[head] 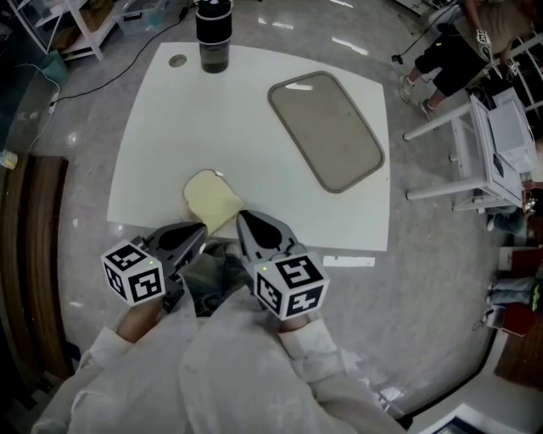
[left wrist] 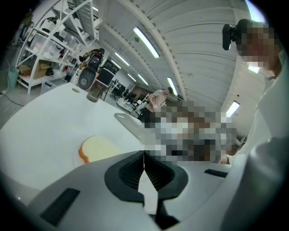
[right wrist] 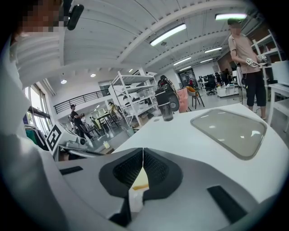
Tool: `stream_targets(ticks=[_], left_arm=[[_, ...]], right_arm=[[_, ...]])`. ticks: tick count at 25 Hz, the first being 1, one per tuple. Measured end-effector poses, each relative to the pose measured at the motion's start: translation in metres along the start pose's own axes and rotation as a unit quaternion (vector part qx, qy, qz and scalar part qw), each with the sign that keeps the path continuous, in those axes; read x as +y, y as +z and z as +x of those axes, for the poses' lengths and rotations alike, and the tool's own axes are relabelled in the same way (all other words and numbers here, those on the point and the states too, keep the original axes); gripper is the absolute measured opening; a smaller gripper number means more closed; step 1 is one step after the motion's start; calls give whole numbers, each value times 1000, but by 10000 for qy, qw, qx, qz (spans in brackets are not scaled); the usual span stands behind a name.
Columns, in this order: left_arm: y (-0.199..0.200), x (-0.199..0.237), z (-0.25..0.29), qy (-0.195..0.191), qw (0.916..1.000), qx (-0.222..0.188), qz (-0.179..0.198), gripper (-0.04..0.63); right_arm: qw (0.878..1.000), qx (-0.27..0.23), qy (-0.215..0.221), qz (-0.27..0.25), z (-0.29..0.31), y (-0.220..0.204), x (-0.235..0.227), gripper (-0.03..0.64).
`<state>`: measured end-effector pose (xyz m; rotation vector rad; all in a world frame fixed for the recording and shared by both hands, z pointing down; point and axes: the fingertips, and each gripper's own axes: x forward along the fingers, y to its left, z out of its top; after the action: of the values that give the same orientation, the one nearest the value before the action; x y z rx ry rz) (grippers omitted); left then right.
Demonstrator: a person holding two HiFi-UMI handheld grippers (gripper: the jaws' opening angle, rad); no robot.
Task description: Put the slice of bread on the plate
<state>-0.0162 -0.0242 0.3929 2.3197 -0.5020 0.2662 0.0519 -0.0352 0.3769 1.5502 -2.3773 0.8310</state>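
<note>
A pale slice of bread (head: 212, 199) with a brown crust lies flat on the white table (head: 153, 136), near its front edge. The grey rounded-rectangle plate (head: 327, 131) sits empty at the table's far right. My left gripper (head: 200, 231) is shut, its tips just short of the bread's near edge; the left gripper view shows the bread (left wrist: 97, 148) ahead and to the left of the left gripper (left wrist: 144, 155). My right gripper (head: 241, 219) is also shut, beside the bread's near right corner. In the right gripper view the bread (right wrist: 140, 180) shows below the closed tips of the right gripper (right wrist: 143, 151).
A dark tumbler (head: 214, 34) stands at the table's far edge, next to a small round hole (head: 177, 61). White shelving (head: 76, 25) is at far left, a white rack (head: 496, 144) and a seated person (head: 458, 51) at right. Grey floor surrounds the table.
</note>
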Motion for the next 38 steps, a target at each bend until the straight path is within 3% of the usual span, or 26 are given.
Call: stream_targets(ticks=[9, 16, 24, 31, 38], left_arm=[[-6, 22, -17, 80, 9994, 55, -322, 9], [-13, 38, -19, 309, 9987, 205, -362, 9], [-18, 58, -19, 464, 9949, 34, -891, 11], [-26, 69, -16, 630, 9943, 122, -852, 11], [-36, 88, -16, 878, 9903, 218, -1058, 11]], right_arm=[[9998, 194, 40, 28, 19, -1, 9, 15], [9991, 372, 164, 91, 36, -4, 12, 15], [9981, 563, 170, 154, 50, -9, -2, 15], [9964, 785, 254, 184, 60, -17, -9, 15], [9929, 1129, 329, 162, 79, -25, -18, 15]])
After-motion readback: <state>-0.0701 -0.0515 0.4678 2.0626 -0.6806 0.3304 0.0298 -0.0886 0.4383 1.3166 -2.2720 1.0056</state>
